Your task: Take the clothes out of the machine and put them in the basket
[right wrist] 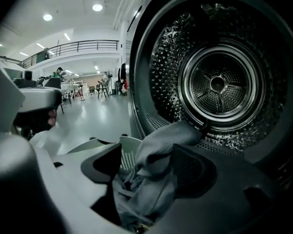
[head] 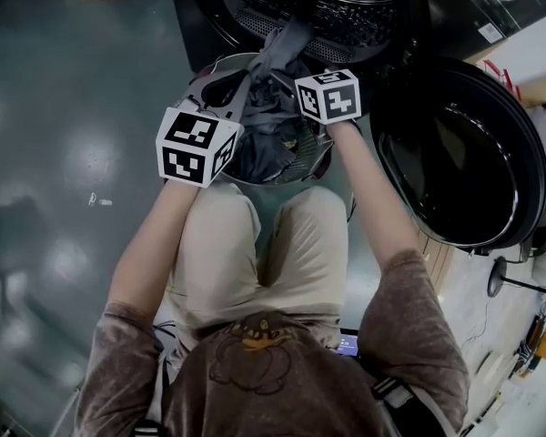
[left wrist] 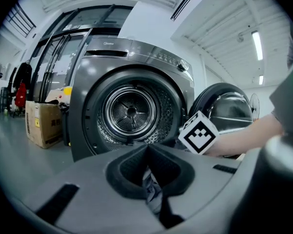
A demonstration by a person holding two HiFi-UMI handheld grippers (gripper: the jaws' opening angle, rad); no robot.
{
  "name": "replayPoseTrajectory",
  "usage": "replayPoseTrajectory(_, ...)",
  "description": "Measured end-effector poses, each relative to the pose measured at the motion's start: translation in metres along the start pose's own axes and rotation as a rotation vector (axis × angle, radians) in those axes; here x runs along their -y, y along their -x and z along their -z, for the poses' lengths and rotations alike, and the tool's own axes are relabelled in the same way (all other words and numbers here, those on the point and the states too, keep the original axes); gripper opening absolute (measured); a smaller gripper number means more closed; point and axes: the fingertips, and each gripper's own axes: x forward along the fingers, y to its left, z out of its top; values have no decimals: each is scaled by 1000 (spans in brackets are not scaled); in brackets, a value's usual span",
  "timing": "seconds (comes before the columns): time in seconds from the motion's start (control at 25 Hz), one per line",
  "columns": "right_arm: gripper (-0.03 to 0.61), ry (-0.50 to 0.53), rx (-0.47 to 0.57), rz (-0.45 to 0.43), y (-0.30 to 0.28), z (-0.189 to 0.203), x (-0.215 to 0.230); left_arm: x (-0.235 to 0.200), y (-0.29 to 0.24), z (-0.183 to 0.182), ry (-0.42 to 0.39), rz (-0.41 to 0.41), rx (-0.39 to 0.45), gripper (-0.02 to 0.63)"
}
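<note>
The washing machine's drum [head: 337, 7] [right wrist: 217, 84] stands open in front of me, its round door [head: 460, 153] swung out to the right. A pale basket [head: 255, 182] holding dark clothes sits between my knees and the machine. A grey garment [head: 287, 44] [right wrist: 158, 145] trails from the drum's lip down into the basket. My right gripper [head: 289, 78] [right wrist: 149, 165] hangs over the basket, open, with that garment lying loosely between its pads. My left gripper [head: 220, 87] [left wrist: 147, 150] is at the basket's left rim, tips together; patterned cloth [left wrist: 151, 191] shows in the slit behind them.
A cardboard box [left wrist: 44, 123] stands on the floor left of the machine. My knees [head: 255, 244] are close behind the basket. A stand with a round head [head: 500, 280] is on the floor at the right, below the open door.
</note>
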Motion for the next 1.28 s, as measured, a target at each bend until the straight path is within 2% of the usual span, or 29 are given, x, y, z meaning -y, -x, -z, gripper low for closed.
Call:
replayPoseTrajectory(0.12, 331, -14, -30, 23, -23, 0, 10, 1, -1, 0, 4, 0, -2, 8)
replayPoseTrajectory(0.24, 290, -35, -56, 17, -40, 6, 15, -1, 0, 0, 13, -7, -2, 8)
replayPoseTrajectory(0.36, 218, -49, -89, 37, -45, 14, 24, -2, 1, 0, 20, -7, -4, 8)
replayPoseTrajectory(0.44, 194, -64, -100, 44, -45, 16, 28, -2, 1, 0, 20, -4, -6, 8)
replayPoseTrajectory(0.6, 59, -111, -51, 33, -34, 16, 25, -4, 1, 0, 20, -6, -7, 8)
replayPoseTrajectory(0.64, 47, -106, -43, 28, -30, 16, 22, -4, 0, 1, 21, -7, -7, 8)
replayPoseTrajectory(0.88, 37, -52, -30, -22, 1, 18, -2, -1, -1, 2, 14, -2, -7, 8)
replayPoseTrajectory(1.12, 37, 12, 26, -120, 51, 8, -48, -5, -2, 1, 19, -14, -5, 8)
replayPoseTrajectory(1.28, 37, 30, 27, -189, 77, 11, -79, -5, -2, 1, 15, -21, -5, 8)
